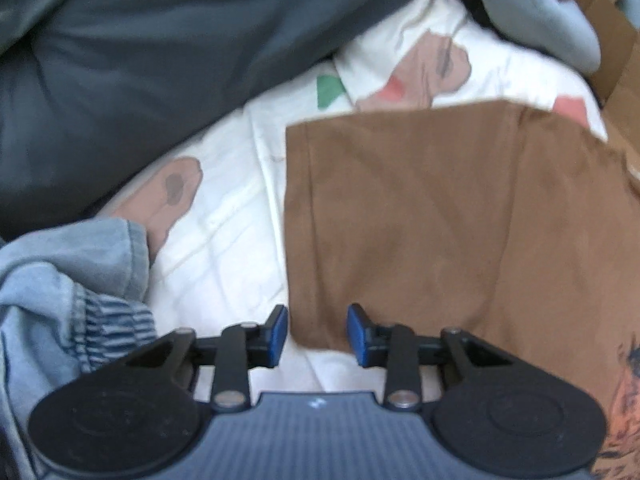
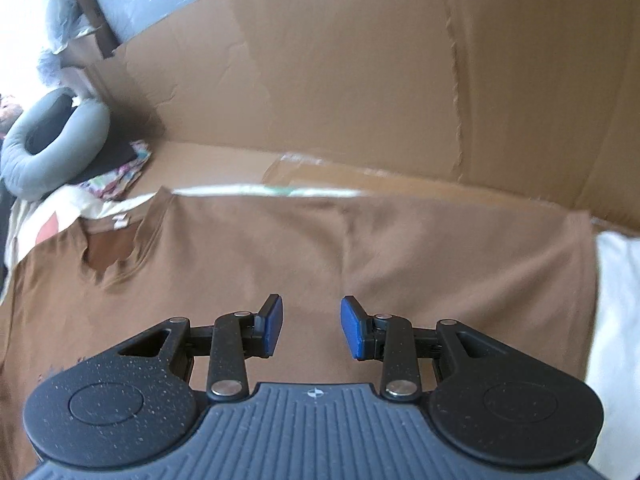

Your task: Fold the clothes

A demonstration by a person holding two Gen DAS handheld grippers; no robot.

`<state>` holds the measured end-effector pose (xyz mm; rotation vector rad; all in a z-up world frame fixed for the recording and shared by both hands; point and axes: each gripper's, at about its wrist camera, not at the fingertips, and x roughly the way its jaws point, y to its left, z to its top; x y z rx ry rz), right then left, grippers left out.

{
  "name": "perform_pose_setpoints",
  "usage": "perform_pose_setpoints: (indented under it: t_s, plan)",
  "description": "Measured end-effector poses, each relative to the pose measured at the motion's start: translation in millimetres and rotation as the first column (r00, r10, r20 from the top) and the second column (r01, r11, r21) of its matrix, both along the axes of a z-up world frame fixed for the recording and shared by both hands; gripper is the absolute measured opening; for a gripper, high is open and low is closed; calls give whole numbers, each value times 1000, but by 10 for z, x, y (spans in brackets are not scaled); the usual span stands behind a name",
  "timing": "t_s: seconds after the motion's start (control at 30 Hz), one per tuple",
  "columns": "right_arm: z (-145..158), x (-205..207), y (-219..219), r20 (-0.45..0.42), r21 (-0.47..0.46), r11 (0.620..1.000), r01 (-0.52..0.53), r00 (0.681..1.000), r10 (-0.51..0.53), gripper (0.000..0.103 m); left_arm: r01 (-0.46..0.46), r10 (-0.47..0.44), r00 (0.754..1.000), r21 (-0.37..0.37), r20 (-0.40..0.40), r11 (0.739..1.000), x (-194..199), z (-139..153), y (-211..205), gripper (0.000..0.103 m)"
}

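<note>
A brown T-shirt [image 1: 440, 220] lies flat on a white printed sheet [image 1: 232, 220], with an orange print showing at its lower right. My left gripper [image 1: 317, 334] is open, and the shirt's lower left corner lies between its blue pads [image 1: 279, 332]. In the right wrist view the same brown T-shirt [image 2: 320, 248] spreads across the frame, neck opening [image 2: 110, 254] at the left, one sleeve reaching right. My right gripper [image 2: 311, 326] hovers open over the shirt's middle, nothing between its fingers.
Light blue denim clothing [image 1: 68, 292] lies bunched at the left, a dark grey cover [image 1: 160, 60] behind it. A cardboard wall [image 2: 360, 80] rises beyond the shirt. A grey neck pillow [image 2: 52, 144] rests on dark and patterned fabric at the far left.
</note>
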<state>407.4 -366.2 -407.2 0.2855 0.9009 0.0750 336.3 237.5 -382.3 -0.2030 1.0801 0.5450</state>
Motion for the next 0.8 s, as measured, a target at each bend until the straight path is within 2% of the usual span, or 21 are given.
perform_pose_setpoints:
  t_s: [0.3, 0.47, 0.67, 0.8]
  plan:
    - [-128, -53, 178, -36, 36, 998, -46, 998, 47, 39, 20, -19, 999, 58, -28, 998, 11, -82, -85, 32]
    - [-157, -56, 274, -45, 42, 996, -85, 995, 86, 39, 32, -28, 999, 91, -44, 995, 17, -127, -132, 17]
    - [-167, -61, 280, -49, 47, 995, -92, 994, 94, 39, 41, -35, 998, 167, -43, 985, 29, -32, -102, 16]
    - [-205, -46, 277, -68, 35, 996, -78, 994, 80, 39, 34, -28, 999, 163, -40, 986, 30, -69, -28, 16]
